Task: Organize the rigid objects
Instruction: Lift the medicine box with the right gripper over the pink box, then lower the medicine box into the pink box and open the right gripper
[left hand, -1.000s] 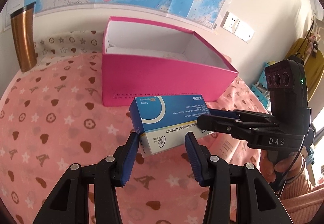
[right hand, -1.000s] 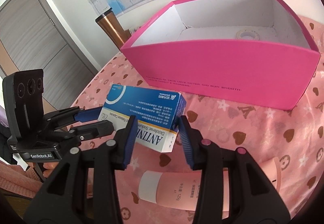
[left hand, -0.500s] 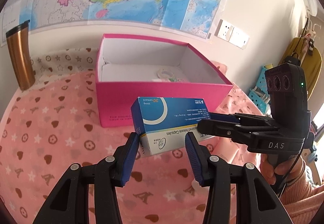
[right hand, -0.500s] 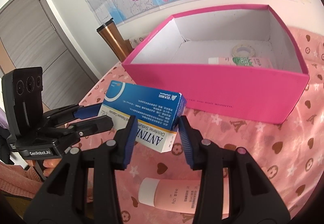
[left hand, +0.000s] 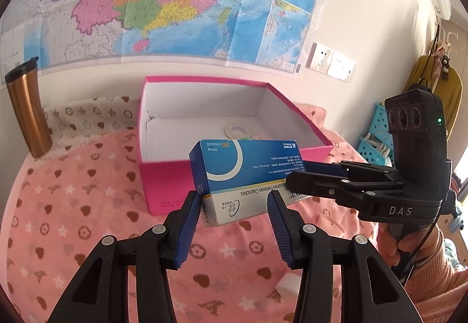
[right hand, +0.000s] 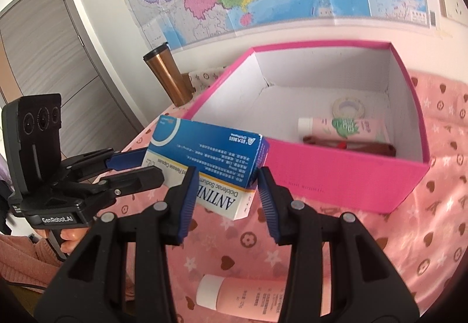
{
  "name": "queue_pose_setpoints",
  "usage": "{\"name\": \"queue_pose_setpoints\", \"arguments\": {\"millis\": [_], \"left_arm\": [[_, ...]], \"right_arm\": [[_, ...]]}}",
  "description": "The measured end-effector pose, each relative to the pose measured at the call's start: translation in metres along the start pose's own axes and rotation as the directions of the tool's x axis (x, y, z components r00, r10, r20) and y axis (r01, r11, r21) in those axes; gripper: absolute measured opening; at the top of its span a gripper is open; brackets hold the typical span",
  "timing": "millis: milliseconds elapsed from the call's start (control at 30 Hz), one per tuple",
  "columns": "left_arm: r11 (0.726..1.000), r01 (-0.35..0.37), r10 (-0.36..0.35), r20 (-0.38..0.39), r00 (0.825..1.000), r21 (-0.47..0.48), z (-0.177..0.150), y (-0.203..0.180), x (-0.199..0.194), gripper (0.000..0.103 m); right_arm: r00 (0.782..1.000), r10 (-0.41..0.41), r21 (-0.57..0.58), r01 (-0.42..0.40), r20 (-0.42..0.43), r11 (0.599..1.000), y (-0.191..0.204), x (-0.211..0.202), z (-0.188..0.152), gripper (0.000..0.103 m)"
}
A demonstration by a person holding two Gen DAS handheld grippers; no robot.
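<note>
Medicine box (left hand: 245, 174) held just in front of the pink box (right hand: 345, 174), both grippers' jaws pinching its ends: left gripper (left hand: 234, 207), right gripper (right hand: 225, 188). Box's near wall hides part of the tape roll (right hand: 349, 107), tube (right hand: 342, 130) and a dark blurred item inside.

The worktop carries a pink patterned cloth (right hand: 424, 235). On the cloth rest an open pink box (right hand: 345, 174), a copper tumbler (left hand: 26, 106) and a pink tube (right hand: 248, 296).
</note>
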State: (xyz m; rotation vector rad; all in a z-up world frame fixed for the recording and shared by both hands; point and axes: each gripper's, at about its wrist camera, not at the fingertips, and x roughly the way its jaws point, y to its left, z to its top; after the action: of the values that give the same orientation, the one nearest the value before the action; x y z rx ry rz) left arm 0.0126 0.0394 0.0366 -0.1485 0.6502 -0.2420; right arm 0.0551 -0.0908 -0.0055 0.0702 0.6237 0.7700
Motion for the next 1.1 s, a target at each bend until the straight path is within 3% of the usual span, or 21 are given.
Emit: {"name": "queue_pose_setpoints", "arguments": {"millis": [400, 1100], "left_arm": [[1.0, -0.023, 0.023, 0.048, 0.999, 0.009, 0.023, 0.007, -0.002, 0.047], [0.999, -0.053, 0.053, 0.039, 0.998, -0.008, 0.047, 0.023, 0.02, 0.047]], "right_arm": [[0.999, 0.012, -0.026, -0.011, 0.03, 1.0, -0.001, 0.003, 0.024, 0.045], [1.0, 0.015, -0.002, -0.015, 0.019, 1.0, -0.018, 0.023, 0.056, 0.045]]}}
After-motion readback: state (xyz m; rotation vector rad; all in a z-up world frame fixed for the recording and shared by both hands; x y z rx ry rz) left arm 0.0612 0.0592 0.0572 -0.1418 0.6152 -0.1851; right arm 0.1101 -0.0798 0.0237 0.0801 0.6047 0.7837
